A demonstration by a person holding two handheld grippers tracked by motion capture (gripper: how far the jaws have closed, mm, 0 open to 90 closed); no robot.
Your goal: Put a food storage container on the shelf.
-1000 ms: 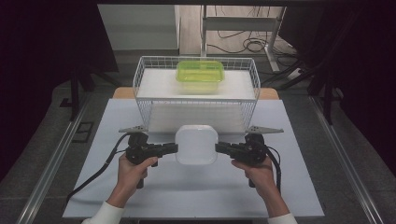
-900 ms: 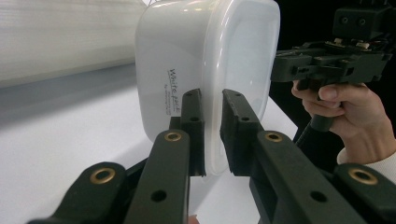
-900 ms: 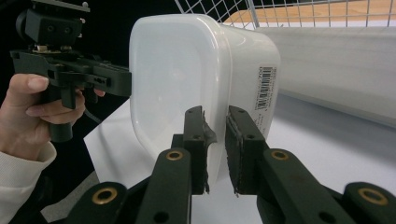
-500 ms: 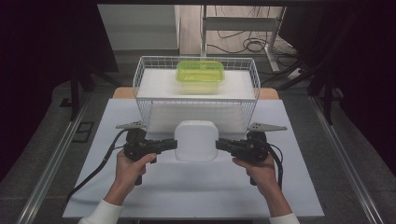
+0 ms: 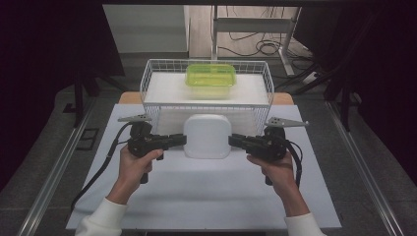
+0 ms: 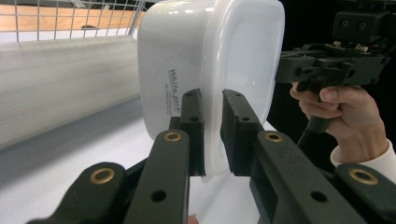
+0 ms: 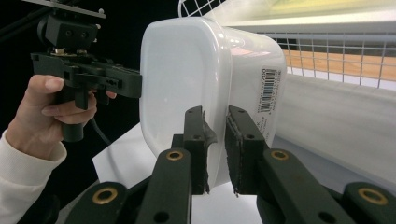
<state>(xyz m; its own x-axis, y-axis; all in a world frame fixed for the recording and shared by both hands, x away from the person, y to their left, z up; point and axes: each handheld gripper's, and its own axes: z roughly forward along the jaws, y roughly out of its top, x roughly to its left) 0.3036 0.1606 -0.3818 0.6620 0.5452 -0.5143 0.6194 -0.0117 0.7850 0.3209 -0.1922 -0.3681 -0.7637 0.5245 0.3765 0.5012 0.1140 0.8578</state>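
Wire basket (image 5: 147, 93) stands far of white container (image 5: 207, 135), just behind it; basket's near wall blocks level passage farther. Green box (image 5: 210, 77) occupies basket's far middle; room left and right of it. White tabletop (image 5: 196, 191) near side open.

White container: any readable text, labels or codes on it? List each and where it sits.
"White pack": slanted script on the white container side wall, left gripper view, beside the left gripper jaws.
Small line under that script: too small to read.
Barcode sticker on the opposite side wall, right gripper view: bars clear, digits too blurred to read.
Nothing else legible.
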